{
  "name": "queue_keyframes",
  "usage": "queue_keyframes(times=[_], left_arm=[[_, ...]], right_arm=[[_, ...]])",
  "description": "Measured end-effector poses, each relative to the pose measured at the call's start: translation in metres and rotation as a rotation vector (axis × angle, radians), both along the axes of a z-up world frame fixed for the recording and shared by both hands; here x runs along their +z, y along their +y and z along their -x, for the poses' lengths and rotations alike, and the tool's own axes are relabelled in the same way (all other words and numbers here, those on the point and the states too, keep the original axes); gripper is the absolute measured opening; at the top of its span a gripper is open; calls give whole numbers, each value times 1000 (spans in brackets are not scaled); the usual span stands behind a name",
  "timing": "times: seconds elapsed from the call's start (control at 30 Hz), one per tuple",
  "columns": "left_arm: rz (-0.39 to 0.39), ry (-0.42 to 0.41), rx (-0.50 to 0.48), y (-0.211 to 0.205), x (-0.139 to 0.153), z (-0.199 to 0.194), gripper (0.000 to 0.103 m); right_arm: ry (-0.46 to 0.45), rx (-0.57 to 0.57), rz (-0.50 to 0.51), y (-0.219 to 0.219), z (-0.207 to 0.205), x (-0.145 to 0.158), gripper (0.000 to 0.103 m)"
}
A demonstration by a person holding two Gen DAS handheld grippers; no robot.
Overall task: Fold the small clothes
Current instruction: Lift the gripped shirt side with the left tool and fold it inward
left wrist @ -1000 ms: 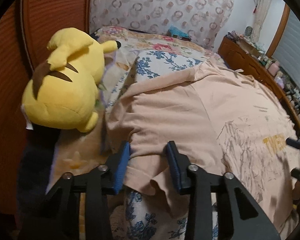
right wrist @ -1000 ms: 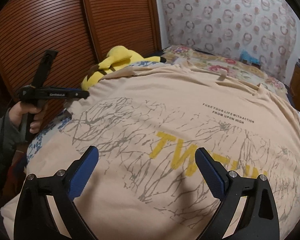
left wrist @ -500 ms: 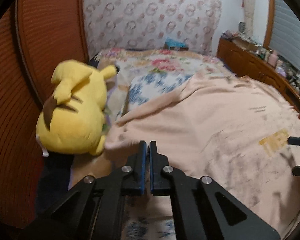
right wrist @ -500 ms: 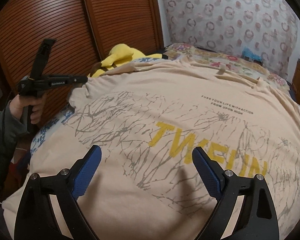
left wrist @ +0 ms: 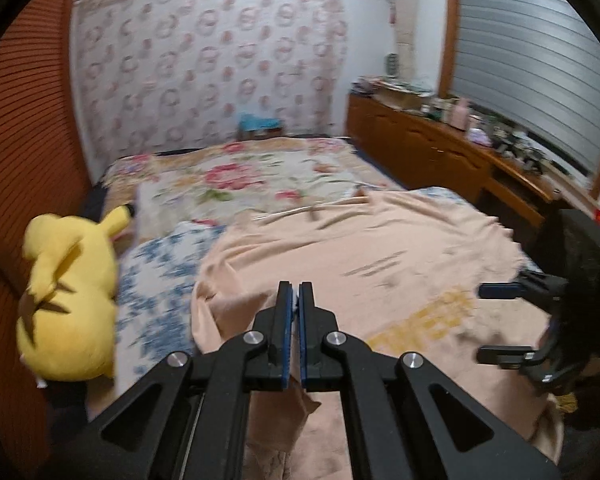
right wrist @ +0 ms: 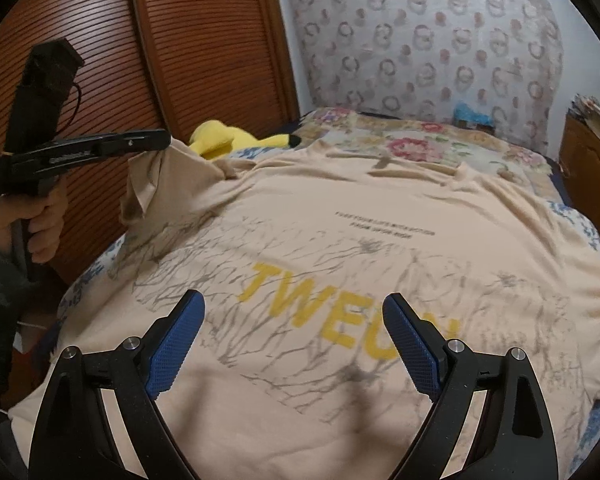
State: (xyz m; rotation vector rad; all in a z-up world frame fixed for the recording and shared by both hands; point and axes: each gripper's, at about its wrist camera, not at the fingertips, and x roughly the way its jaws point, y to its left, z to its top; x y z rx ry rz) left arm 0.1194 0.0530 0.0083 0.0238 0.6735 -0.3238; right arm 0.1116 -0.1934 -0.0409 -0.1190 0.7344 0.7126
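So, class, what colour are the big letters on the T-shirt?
Yellow letters on the peach T-shirt, clearest in the right wrist view.

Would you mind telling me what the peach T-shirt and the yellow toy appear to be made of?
T-shirt: soft matte knit, probably cotton; it drapes and creases where the left hand-held gripper lifts its sleeve. Yellow toy: plush, fuzzy, matte, seemingly stuffed.

There is one peach T-shirt (right wrist: 340,208) spread on one bed (left wrist: 236,176), and one yellow plush toy (left wrist: 66,304) lies beside it. Two grippers are visible: the left gripper (left wrist: 294,300), which has two blue pads pressed together on a fold of the shirt, and the right gripper (right wrist: 294,344), which has two blue pads standing wide apart above the print. One hand (right wrist: 40,220) of the person shows, and one wooden dresser (left wrist: 440,148) carries many small items, too blurred to count.
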Motion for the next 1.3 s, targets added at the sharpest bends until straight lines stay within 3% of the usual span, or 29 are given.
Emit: queue_keyframes(times=[0.23,0.5,0.7,0.9,1.1,1.2,1.3], left_arm=[[-23,15,9,-16,-8,9,9],[-66,76,100,13,-47,20,23],[-105,161,171,43,-88,11,25],[-113,200,213,60,-110,9,26],[-114,183,218,65,-114,9,41],[-95,194,231,69,-115,7,53],[-78,200,237,73,-115,5,56]], right_arm=[[8,-25,-2,-12,-1,-2,93],[7,-9,18,-1,-2,-6,88],[7,31,31,13,-3,-6,80],[3,79,49,31,-3,-5,73],[-5,120,69,52,-4,-5,70],[-7,143,75,61,-4,-5,69],[-6,169,82,71,-6,-6,66]])
